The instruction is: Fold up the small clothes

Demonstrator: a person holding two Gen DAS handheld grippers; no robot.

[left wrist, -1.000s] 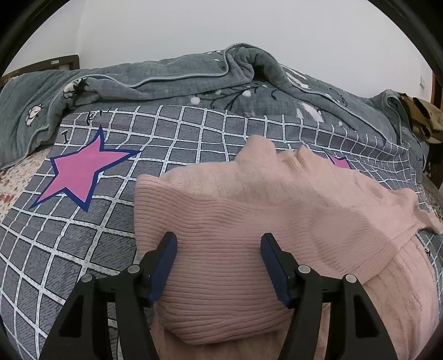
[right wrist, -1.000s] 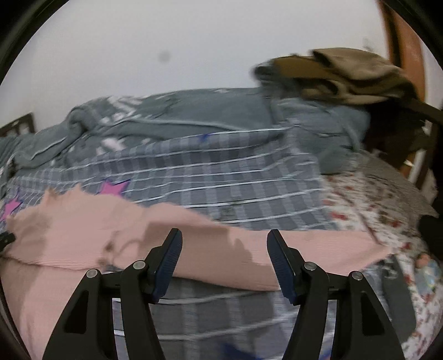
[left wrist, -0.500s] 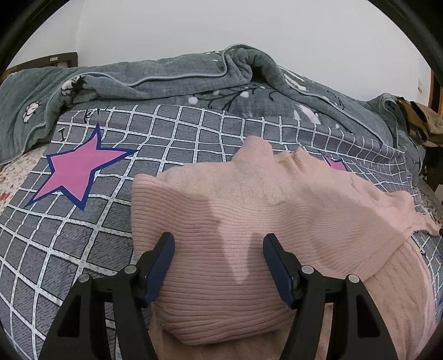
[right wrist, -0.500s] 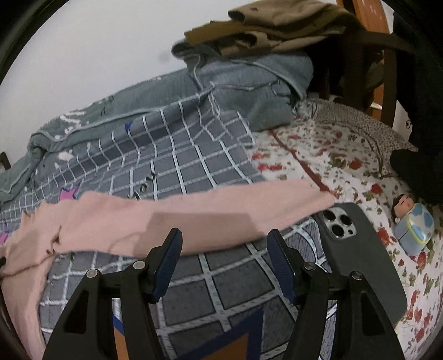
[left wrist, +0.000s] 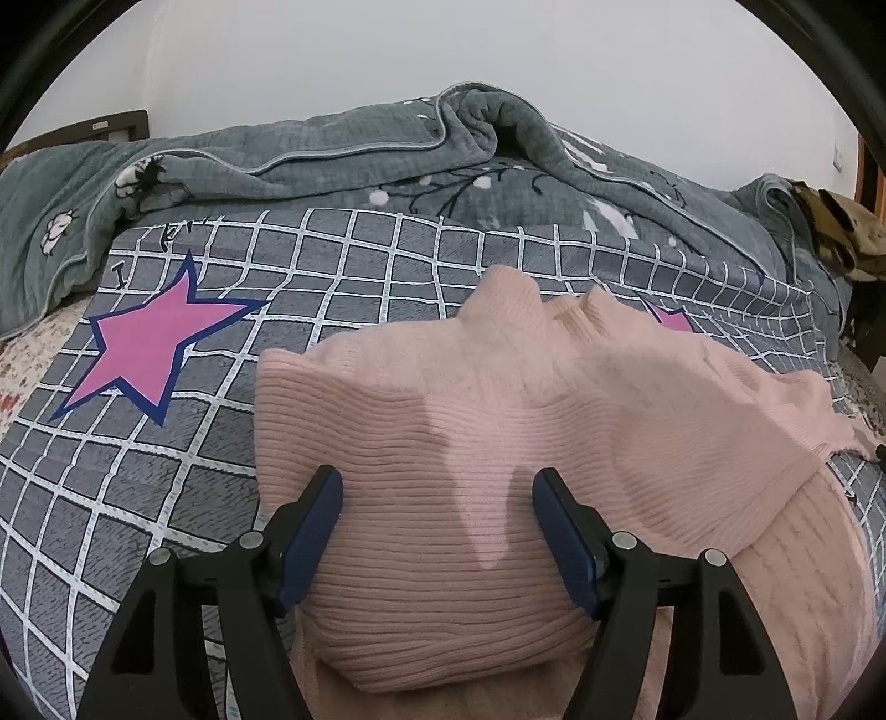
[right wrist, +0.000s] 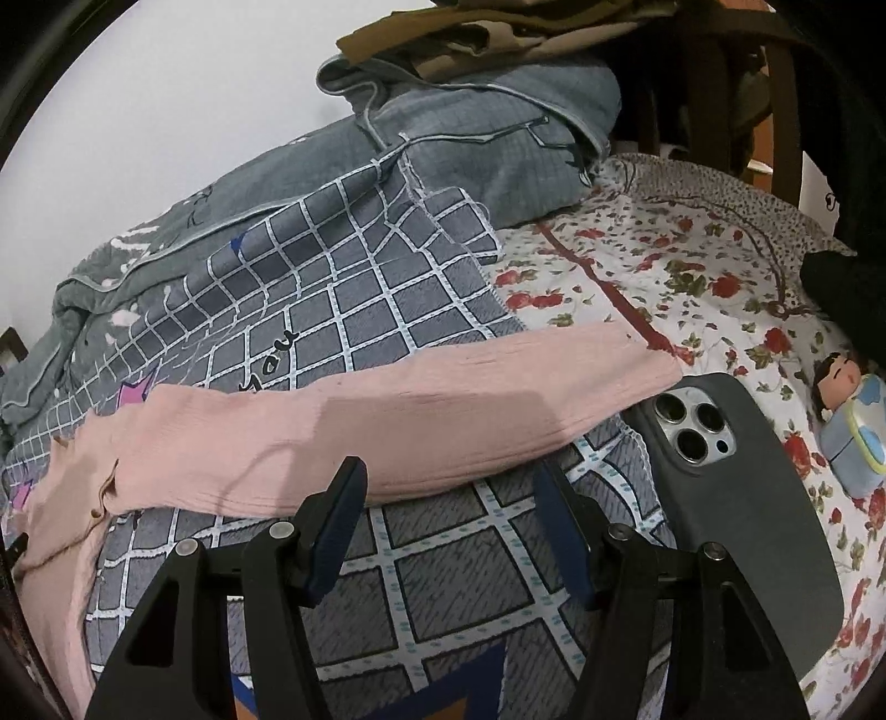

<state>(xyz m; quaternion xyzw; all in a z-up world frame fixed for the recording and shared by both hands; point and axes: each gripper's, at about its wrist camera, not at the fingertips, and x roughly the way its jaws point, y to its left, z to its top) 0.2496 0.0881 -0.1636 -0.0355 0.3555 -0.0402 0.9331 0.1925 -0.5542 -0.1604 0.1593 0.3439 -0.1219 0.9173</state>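
A pink knitted sweater (left wrist: 498, 399) lies on the checked blanket (left wrist: 138, 471), one ribbed sleeve folded across its body. My left gripper (left wrist: 437, 482) hovers over that folded sleeve; its jaws are opening, the knit lies between the blue pads, and they do not press on it. In the right wrist view the other pink sleeve (right wrist: 443, 421) stretches flat to the right, its cuff reaching the floral sheet. My right gripper (right wrist: 449, 471) stands open just short of this sleeve's near edge, with nothing between its fingers.
A dark-cased phone (right wrist: 736, 482) lies face down right of the sleeve's cuff, a small doll (right wrist: 853, 426) beyond it on the floral sheet (right wrist: 664, 249). A rumpled grey quilt (left wrist: 332, 149) bounds the far side. Brown clothes (right wrist: 498, 33) are piled at the back.
The left jaws have spread a little wider over the folded sleeve. The right gripper has swung right and lower, rolling; the outstretched sleeve and the phone now sit close before it.
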